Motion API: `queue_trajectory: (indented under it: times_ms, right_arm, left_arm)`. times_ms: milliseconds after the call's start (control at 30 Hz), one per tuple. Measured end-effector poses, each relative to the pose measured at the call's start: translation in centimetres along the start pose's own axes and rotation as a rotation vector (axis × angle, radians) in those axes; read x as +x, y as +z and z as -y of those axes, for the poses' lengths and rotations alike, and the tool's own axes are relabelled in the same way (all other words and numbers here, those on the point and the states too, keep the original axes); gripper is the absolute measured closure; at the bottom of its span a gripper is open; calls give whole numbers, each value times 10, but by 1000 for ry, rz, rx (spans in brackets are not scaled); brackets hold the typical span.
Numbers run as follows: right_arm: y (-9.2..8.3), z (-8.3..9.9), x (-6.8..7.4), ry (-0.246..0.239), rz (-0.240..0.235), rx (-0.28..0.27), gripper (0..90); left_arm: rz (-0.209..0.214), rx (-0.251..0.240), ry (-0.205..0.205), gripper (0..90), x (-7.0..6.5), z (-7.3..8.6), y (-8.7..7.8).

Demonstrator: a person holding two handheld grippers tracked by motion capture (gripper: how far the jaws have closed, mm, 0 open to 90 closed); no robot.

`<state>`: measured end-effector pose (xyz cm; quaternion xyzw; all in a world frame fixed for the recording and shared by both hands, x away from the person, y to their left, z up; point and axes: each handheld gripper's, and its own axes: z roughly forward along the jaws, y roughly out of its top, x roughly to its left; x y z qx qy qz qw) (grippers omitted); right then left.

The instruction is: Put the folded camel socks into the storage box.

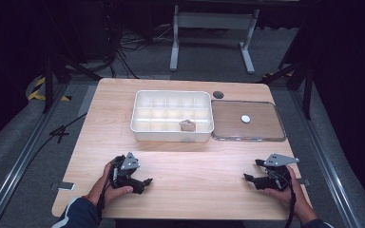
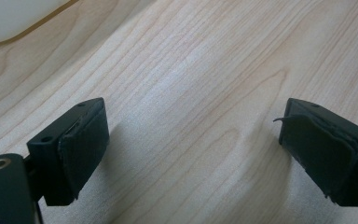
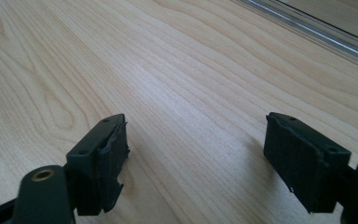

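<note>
Surface [image 1: 180, 161] of pale wood, lit from above. White compartment tray [image 1: 172, 134] sits at far centre; a small beige lump [image 1: 187, 125] lies in a near-row compartment, right of middle. Clear lid [image 1: 247, 119] lies flat, just beside the tray's right end — a white round disc [image 1: 245, 118] on it. Dark round spot [image 1: 218, 94] beyond the lid's far-left corner.

Left hand-held gripper [image 1: 141, 183] rests low at near left, jaws spread, nothing between them — bare wood there in the left gripper view. Right hand-held gripper [image 1: 253, 170] at near right, jaws likewise spread and empty. Pad edges look frayed.
</note>
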<state>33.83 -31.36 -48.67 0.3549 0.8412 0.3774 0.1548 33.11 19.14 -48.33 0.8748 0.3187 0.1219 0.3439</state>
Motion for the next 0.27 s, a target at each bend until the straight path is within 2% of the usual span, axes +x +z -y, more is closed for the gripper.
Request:
queue_trajectory:
  times_ms: [33, 267]
  right_arm:
    - [0, 0, 0, 3, -1, 1, 221]
    - [1, -1, 0, 6, 11, 2, 221]
  left_arm:
    - [6, -1, -10, 86, -1, 0, 0]
    - [3, 2, -6, 80, 0, 0, 0]
